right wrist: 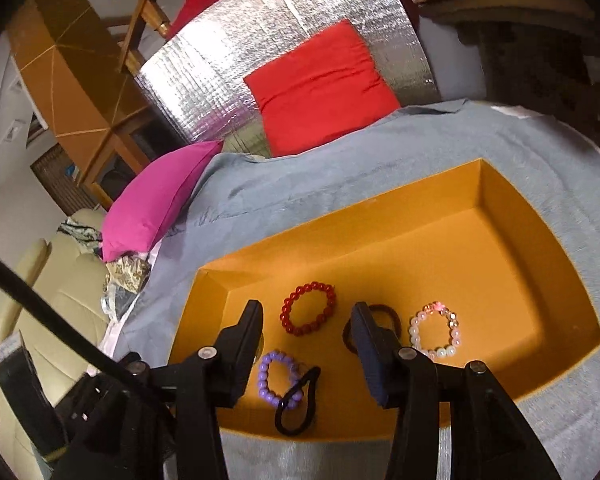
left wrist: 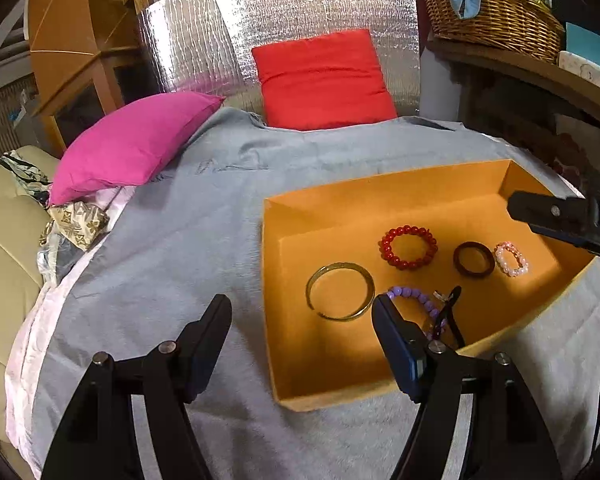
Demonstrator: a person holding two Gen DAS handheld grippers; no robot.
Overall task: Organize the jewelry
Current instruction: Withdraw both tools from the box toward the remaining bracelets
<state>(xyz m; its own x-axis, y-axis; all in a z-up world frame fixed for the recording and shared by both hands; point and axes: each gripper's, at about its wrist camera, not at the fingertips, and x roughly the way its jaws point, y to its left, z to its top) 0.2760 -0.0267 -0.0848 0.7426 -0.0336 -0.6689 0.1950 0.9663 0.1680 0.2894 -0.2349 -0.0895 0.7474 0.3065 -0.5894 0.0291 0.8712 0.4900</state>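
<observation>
An orange open box point(left wrist: 380, 194) point(right wrist: 500, 200) sits on the grey blanket. It holds a gold bangle point(left wrist: 340, 291), a red bead bracelet point(left wrist: 408, 247) point(right wrist: 308, 308), a dark brown ring band point(left wrist: 473, 259) point(right wrist: 384, 316), a pink-white bead bracelet point(left wrist: 511, 258) point(right wrist: 435, 332), a purple bead bracelet point(left wrist: 418, 300) point(right wrist: 278, 378) and a black hair tie point(left wrist: 452, 316) point(right wrist: 298, 408). My left gripper point(left wrist: 302, 312) is open and empty at the box's left wall. My right gripper point(right wrist: 306, 320) is open and empty above the jewelry; it shows at the right edge of the left wrist view point(left wrist: 556, 216).
The grey blanket point(left wrist: 188, 240) covers a bed. A pink pillow point(left wrist: 132, 144) and a red cushion point(left wrist: 324, 80) lie at the back before a silver foil panel point(left wrist: 284, 12). A wicker basket point(left wrist: 492, 12) stands on a shelf at right. A beige sofa point(left wrist: 4, 248) is left.
</observation>
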